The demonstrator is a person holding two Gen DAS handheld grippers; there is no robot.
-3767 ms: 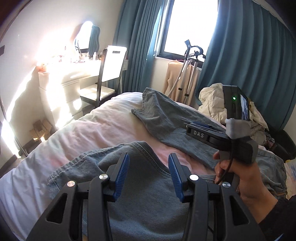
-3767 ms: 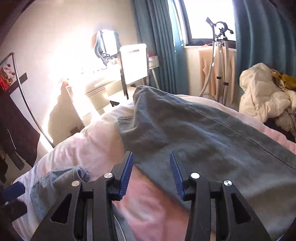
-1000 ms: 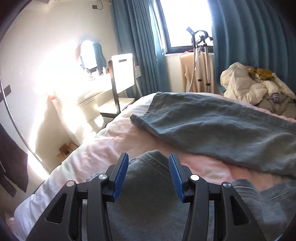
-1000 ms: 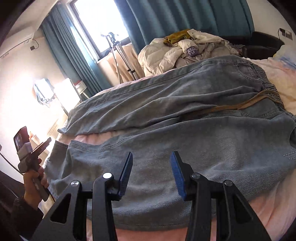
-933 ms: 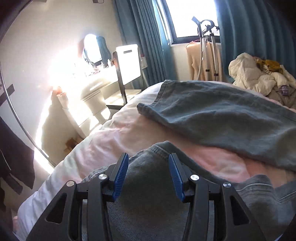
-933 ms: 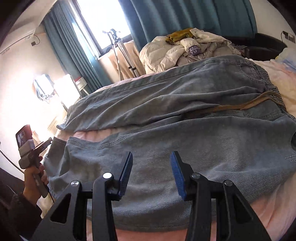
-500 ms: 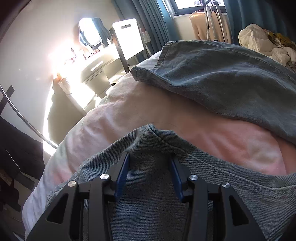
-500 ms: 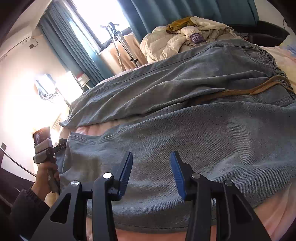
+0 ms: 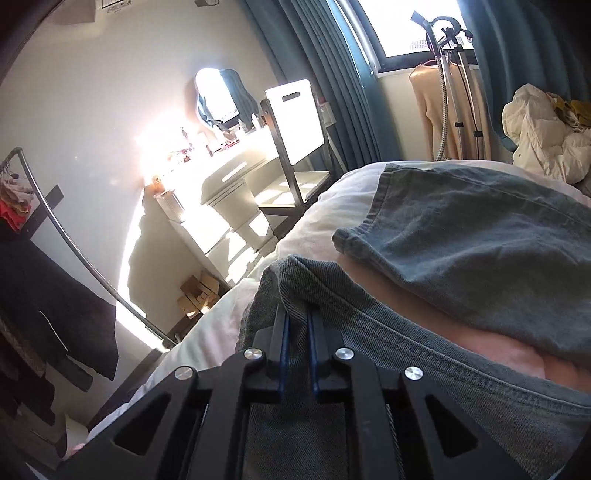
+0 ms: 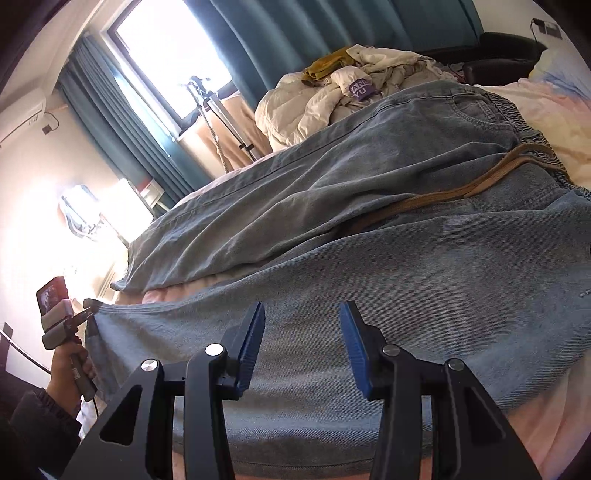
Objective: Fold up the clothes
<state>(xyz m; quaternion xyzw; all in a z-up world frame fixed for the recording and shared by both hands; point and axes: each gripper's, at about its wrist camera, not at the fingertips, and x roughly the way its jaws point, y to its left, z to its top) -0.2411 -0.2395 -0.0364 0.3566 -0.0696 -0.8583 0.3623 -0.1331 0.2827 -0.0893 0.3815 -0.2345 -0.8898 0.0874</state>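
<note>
One tool point(image 9: 295, 317) clamped on jeans point(image 9: 424, 354) hem

Setting: we identify a home bedroom.
Bed point(image 10: 554, 110): pink-white bedding.
Dressing table point(image 9: 229, 166): mirror point(image 9: 214, 92) above, chair point(image 9: 295, 125) alongside.
Window point(image 10: 166, 40): teal curtains point(image 10: 314, 33).
Clothes rail point(image 9: 74, 240): we see hanging garments.

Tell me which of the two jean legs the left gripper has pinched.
The near leg: the left gripper is shut on its bunched hem corner. The far leg lies flat across the bed, untouched.
</note>
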